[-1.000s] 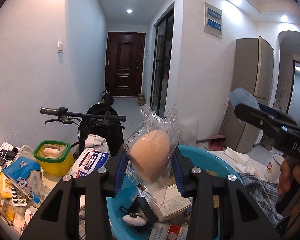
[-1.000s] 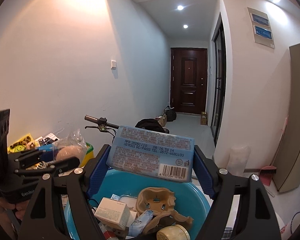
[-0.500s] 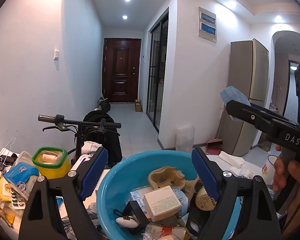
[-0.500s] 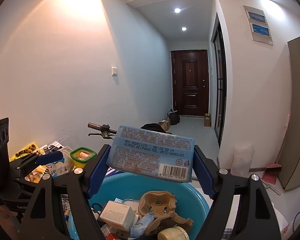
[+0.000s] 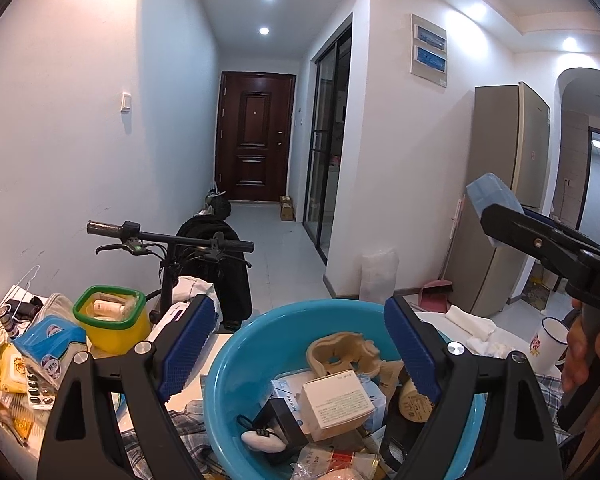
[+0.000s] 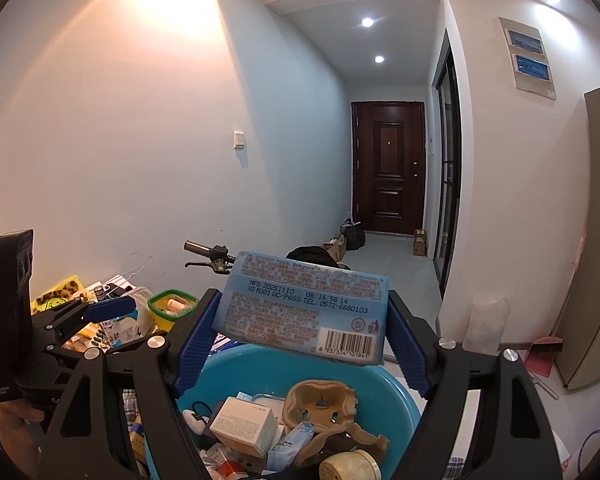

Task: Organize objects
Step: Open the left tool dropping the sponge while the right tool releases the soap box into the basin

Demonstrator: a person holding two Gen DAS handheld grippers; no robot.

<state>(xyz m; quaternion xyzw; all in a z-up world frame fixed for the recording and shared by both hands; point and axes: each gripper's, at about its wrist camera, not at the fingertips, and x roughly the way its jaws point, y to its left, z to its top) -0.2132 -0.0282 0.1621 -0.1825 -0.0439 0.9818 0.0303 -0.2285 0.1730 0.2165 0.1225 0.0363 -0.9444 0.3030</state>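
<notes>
My left gripper stands open above a blue basin, with nothing between its blue pads. The basin holds a white box, a moulded cardboard piece, a black charger and other small items. A peach sponge in clear wrap lies at its near edge. My right gripper is shut on a light blue wipes pack, held over the basin's far rim. In the left wrist view that pack shows at the right, ahead of the right gripper's finger.
A yellow tub with a green rim and several packets crowd the table to the left. A scooter handlebar stands behind the table. A white mug and a folded cloth sit at the right. A plaid cloth lies under the basin.
My left gripper opened and let go of the wrapped peach sponge, which dropped into the basin. The right gripper kept hold of the wipes pack and stayed put.
</notes>
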